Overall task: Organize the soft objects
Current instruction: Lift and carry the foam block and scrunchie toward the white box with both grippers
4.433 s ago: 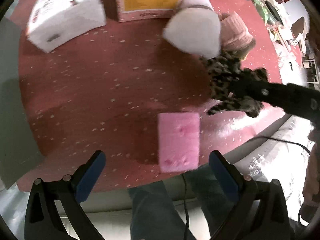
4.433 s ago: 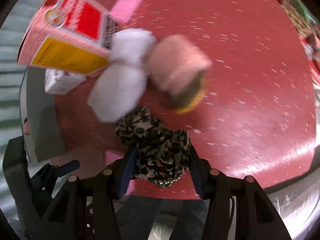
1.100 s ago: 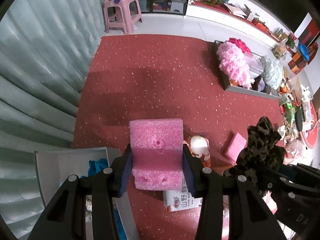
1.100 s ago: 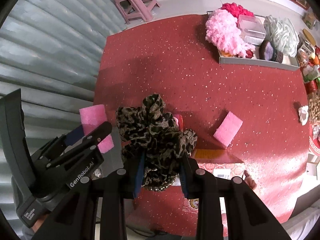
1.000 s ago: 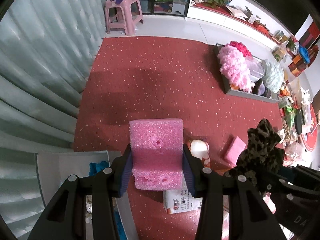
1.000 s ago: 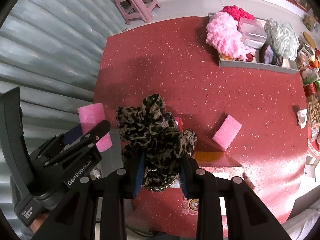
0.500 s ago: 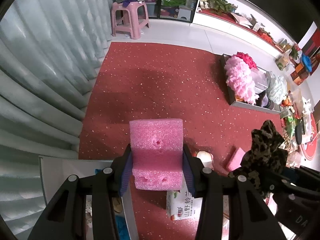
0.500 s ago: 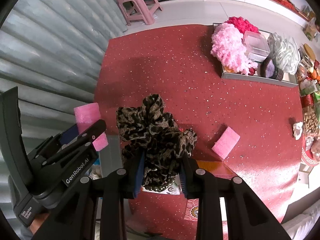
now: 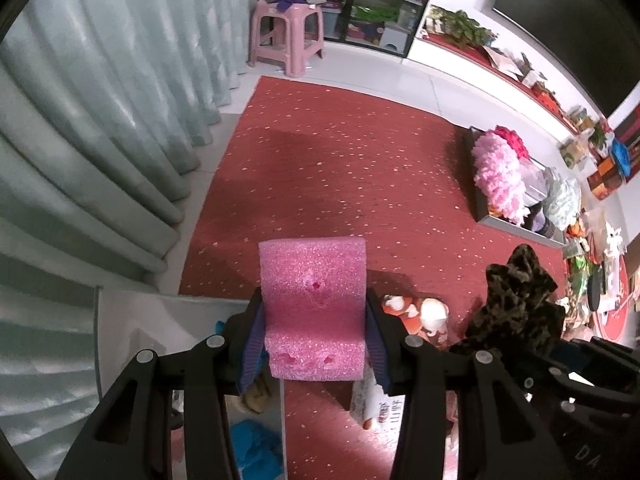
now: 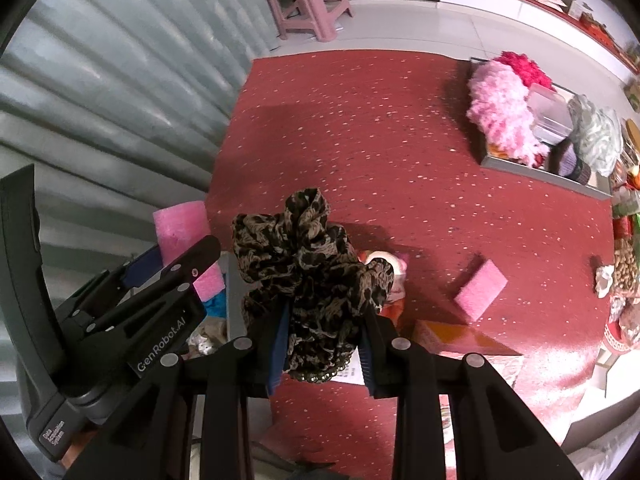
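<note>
My left gripper is shut on a pink foam block, held upright above the red table by the edge of a grey bin. The same pink foam block shows at the left of the right wrist view, in the left gripper. My right gripper is shut on a leopard-print scrunchie, carried just right of the left one. That leopard-print scrunchie also appears at the right of the left wrist view. A second pink sponge lies flat on the table.
The grey bin holds a blue cloth and other soft bits. A grey tray at the far right carries pink fluffy items. Small plush toys and printed boxes lie below the grippers. A curtain hangs on the left.
Both grippers have drifted together across the table toward the curtain side, each still gripping its object. More of the floor and pink stool shows at the top.
</note>
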Action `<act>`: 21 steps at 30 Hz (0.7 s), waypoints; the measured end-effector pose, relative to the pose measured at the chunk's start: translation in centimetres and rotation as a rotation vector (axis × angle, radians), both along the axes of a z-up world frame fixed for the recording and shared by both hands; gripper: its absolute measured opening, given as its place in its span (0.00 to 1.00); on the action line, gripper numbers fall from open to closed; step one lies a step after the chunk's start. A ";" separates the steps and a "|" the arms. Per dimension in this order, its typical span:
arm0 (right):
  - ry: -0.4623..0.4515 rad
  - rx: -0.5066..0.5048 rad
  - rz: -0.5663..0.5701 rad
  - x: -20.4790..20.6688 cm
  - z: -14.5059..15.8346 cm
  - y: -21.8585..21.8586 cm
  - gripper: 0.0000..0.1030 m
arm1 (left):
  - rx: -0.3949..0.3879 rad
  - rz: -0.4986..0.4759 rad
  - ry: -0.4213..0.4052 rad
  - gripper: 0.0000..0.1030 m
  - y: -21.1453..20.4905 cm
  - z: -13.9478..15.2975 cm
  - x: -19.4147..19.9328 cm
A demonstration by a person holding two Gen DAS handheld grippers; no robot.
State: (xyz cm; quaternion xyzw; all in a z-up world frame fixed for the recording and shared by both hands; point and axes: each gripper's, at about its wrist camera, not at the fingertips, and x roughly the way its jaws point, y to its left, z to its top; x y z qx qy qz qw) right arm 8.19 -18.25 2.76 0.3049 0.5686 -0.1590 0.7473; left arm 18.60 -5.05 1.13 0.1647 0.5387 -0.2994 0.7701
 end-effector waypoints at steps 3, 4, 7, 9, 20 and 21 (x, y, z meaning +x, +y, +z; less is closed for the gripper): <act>0.000 0.003 0.024 0.6 0.0 1.1 0.31 | -0.004 0.031 0.009 0.47 1.5 -0.1 0.4; 0.001 0.002 0.035 0.9 0.0 1.6 0.31 | -0.005 0.040 0.011 0.47 2.0 -0.1 0.5; 0.000 0.004 0.061 1.5 -0.1 2.9 0.31 | -0.013 0.080 0.016 0.47 4.1 0.0 0.9; 0.000 0.001 0.080 1.9 -0.1 3.8 0.31 | -0.016 0.102 0.017 0.47 5.2 0.0 1.1; -0.017 0.020 0.165 3.3 0.2 8.8 0.31 | -0.032 0.196 0.019 0.47 10.8 0.4 1.3; -0.018 0.019 0.169 3.3 0.3 9.1 0.31 | -0.034 0.203 0.018 0.47 11.2 0.5 1.2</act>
